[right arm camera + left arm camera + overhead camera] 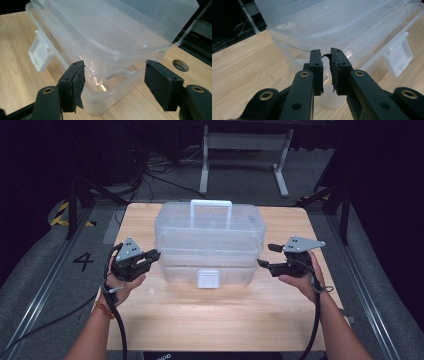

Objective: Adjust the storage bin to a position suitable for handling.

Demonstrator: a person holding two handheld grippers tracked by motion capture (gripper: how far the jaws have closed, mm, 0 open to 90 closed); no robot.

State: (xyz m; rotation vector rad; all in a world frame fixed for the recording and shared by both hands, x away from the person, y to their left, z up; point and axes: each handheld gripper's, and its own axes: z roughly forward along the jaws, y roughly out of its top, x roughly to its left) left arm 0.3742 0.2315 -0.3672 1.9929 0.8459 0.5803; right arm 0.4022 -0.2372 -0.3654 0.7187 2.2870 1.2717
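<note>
Clear plastic box (pixel 207 242) centred on surface (pixel 210 320). Left claw (pixel 150 257) pressed together at box's left end; right claw (pixel 264 257) spread, facing box's right end, apart from it.

box (pixel 207 237) mid-table (pixel 210 320), between left hand-held gripper (pixel 150 257) and right hand-held gripper (pixel 266 256)

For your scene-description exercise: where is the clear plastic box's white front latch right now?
In the high view the white latch hangs at the middle of the clear plastic box's near side, over the wooden table, between the left gripper and the right gripper.
</note>
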